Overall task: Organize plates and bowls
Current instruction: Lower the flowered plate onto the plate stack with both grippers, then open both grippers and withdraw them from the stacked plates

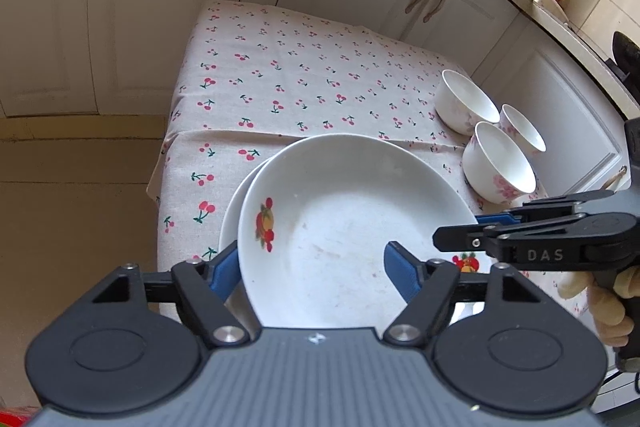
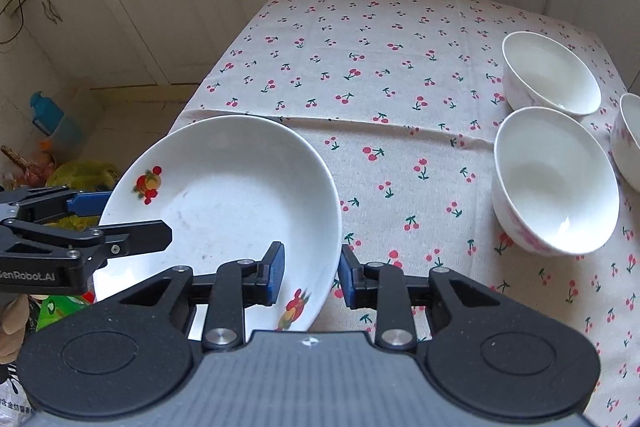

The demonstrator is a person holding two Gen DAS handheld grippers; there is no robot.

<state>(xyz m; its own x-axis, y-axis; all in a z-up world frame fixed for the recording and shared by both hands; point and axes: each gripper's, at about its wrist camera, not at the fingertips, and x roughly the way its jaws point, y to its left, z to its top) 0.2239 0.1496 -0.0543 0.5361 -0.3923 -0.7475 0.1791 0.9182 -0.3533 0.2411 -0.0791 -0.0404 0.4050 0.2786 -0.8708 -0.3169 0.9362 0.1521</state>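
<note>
- Left wrist view: the left gripper (image 1: 316,263) stands with its jaws well apart, one blue pad on either side of the near rim of the top plate (image 1: 352,227) and neither visibly pressing it; I'd call it let go.
- A second plate (image 1: 232,215) peeks out beneath the first at its left, so I count two plates stacked, near the front left corner of the table (image 1: 280,67) with its cherry-print cloth.
- Three bowls (image 1: 500,163) sit together along the table's right edge, all upright and separate, not nested.
- The right gripper (image 1: 460,235) comes in from the right, its fingers close together at the plate's right rim.
- Right wrist view: the right gripper's jaws straddle the plate's near rim, the left pad over the plate's inside, the right pad outside; the gap is narrow, though I cannot tell if the pads actually bite.
- Here the top plate appears tilted, its left side overhanging the table's left edge.
- Glazed china like this is stiff, slick, fairly heavy and chips easily; I'd pinch it squarely across the rim and lower it gently.
</note>
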